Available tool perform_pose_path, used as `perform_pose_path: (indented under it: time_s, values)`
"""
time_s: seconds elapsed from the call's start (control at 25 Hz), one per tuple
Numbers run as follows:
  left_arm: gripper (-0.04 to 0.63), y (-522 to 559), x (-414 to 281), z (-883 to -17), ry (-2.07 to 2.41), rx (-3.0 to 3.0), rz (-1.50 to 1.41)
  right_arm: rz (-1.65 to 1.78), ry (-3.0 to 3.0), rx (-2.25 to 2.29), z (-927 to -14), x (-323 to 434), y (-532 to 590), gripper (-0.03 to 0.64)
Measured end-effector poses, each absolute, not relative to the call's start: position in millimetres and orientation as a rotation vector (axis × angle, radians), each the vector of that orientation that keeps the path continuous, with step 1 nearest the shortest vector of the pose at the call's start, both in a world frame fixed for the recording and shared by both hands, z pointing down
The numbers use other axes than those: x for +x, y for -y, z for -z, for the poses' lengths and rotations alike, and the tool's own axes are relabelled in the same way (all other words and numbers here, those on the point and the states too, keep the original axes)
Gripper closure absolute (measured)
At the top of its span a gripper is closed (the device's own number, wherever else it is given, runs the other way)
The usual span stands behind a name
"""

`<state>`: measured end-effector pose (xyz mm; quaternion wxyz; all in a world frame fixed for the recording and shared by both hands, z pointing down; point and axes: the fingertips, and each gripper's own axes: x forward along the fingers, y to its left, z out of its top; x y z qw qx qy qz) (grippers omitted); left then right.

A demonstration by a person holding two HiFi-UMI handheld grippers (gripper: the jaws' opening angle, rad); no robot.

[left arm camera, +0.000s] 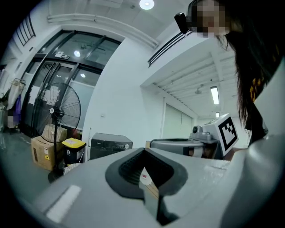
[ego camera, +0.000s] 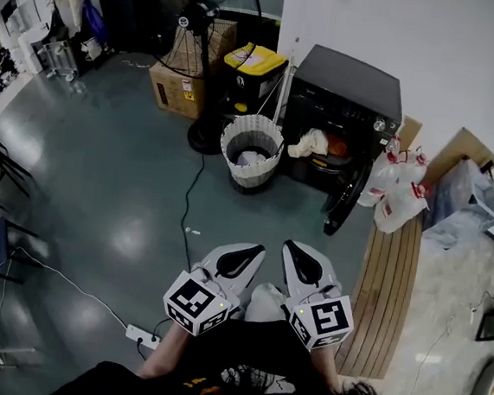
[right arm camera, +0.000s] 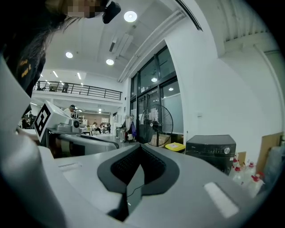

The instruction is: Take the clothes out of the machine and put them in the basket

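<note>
Both claws, the left gripper (ego camera: 239, 259) and the right gripper (ego camera: 303, 263), are pressed together and empty, held near the person's body and well apart from the machine (ego camera: 349, 89). The clothes (ego camera: 309, 143) spill out of its open front, just beside the basket (ego camera: 272, 141). If the claws reach the cloth without spreading first, they will likely push it back in or drag it onto the floor. The open door (ego camera: 344, 202) and the jugs (ego camera: 395, 193) beside it could be bumped, and the cable (ego camera: 190, 197) lies across the walking path.
</note>
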<state>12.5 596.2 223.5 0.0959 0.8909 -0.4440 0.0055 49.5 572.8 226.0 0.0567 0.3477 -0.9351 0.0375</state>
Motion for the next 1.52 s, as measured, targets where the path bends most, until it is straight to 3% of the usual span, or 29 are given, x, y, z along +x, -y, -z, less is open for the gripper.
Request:
perform_pose_path:
  time_s: [0.56, 1.52]
  values:
    - [0.595, -558, 23, -247, 1.227, 2.617, -0.064, -0.216, 2.79, 1.094, -254, 59, -532, 0.597]
    - [0.595, -291, 9, -239, 1.271, 2.567, -0.171, -0.314, 2.843, 1.072, -250, 58, -252, 0.597]
